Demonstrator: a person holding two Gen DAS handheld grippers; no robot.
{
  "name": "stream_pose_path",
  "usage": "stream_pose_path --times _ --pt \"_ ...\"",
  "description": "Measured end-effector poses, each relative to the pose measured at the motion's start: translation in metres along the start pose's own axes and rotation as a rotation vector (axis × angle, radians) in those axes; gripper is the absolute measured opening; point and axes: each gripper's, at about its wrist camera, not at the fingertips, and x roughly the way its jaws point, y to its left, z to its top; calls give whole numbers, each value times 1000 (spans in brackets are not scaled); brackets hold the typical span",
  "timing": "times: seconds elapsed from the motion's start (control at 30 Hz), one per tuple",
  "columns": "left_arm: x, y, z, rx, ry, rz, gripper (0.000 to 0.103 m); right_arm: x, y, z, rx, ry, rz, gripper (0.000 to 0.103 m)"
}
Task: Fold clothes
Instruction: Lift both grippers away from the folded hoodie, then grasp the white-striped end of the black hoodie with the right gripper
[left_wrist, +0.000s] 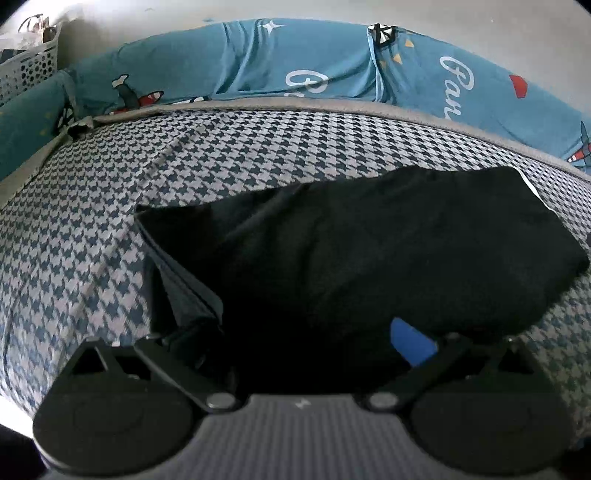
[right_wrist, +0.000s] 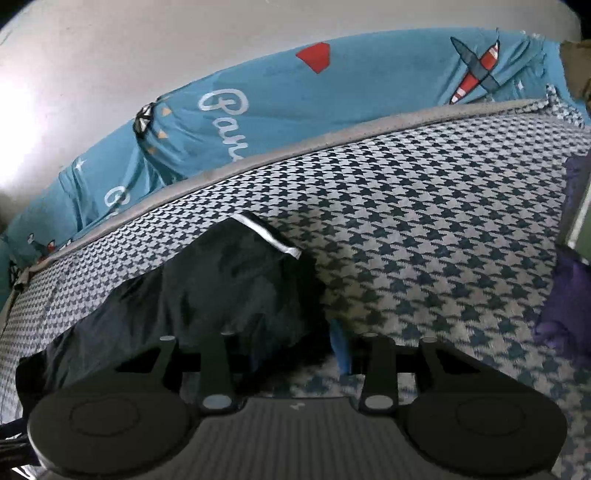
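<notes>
A black garment (left_wrist: 369, 251) lies folded on a houndstooth bed cover (left_wrist: 92, 229). My left gripper (left_wrist: 306, 343) sits low at its near edge; the cloth drapes over the space between the fingers, and a blue pad (left_wrist: 410, 339) shows on the right finger. In the right wrist view the same black garment (right_wrist: 207, 280), with a white strip (right_wrist: 266, 232) at its far corner, fills the left side. My right gripper (right_wrist: 295, 354) is at its right edge, one blue pad (right_wrist: 341, 347) showing, cloth between the fingers.
A teal cartoon-print bumper (left_wrist: 295, 62) runs along the bed's far side against a pale wall. A white perforated basket (left_wrist: 26, 66) stands at far left. A purple cloth (right_wrist: 569, 295) lies at the right edge of the bed cover (right_wrist: 443, 229).
</notes>
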Motion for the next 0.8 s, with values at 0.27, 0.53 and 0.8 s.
stream_pose_path --times 0.27,0.53,0.8 --pt "14 -6 9 21 -10 15 103 30 -8 10 46 41 30 41" --pt "23 -8 4 22 3 8 103 58 -9 14 38 61 27 48" --pt "26 -10 3 21 2 0 103 76 -6 19 4 36 62 52"
